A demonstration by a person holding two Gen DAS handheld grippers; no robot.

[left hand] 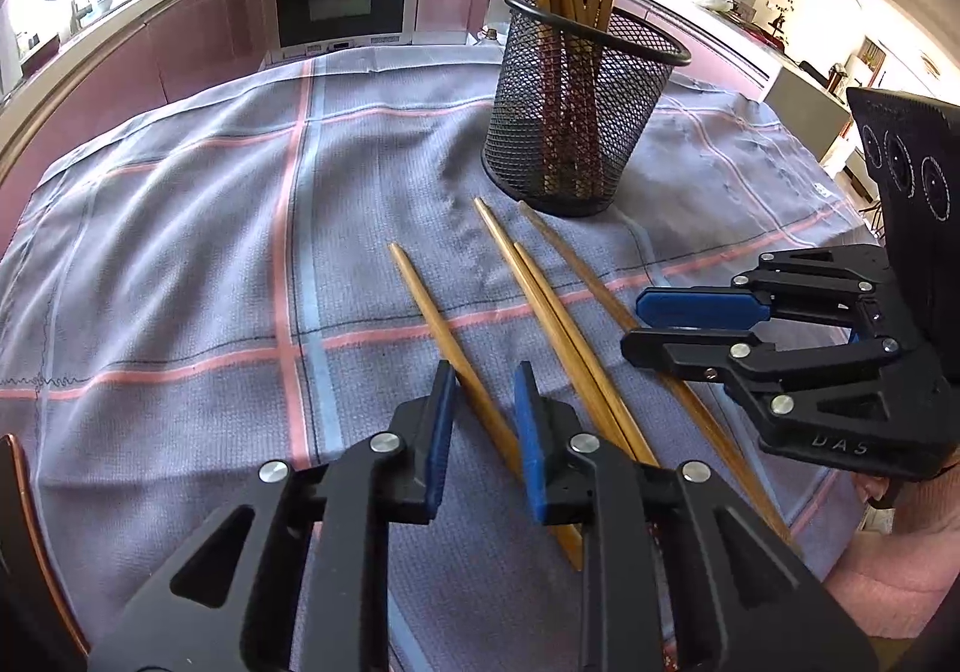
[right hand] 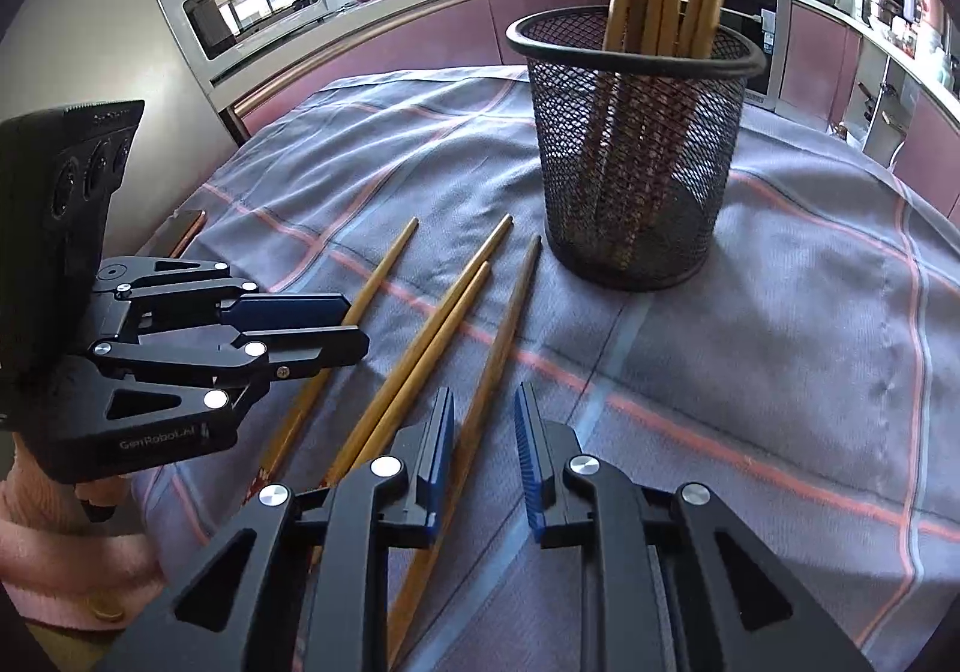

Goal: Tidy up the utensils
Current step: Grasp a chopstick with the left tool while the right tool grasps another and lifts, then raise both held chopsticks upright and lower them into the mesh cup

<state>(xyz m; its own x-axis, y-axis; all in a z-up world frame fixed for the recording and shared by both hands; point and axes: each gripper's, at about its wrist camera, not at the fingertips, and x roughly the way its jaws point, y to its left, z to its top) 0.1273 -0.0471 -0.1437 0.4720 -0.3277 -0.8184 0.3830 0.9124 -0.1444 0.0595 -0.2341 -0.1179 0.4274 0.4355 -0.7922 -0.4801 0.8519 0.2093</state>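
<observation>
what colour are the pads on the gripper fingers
Blue pads on black fingers, clearest in the right wrist view.

Four loose chopsticks [right hand: 432,330] are laid on the checked cloth [right hand: 780,312], at seven o'clock from the mesh holder [right hand: 636,156]; the right gripper [right hand: 483,444] is held parted.
</observation>
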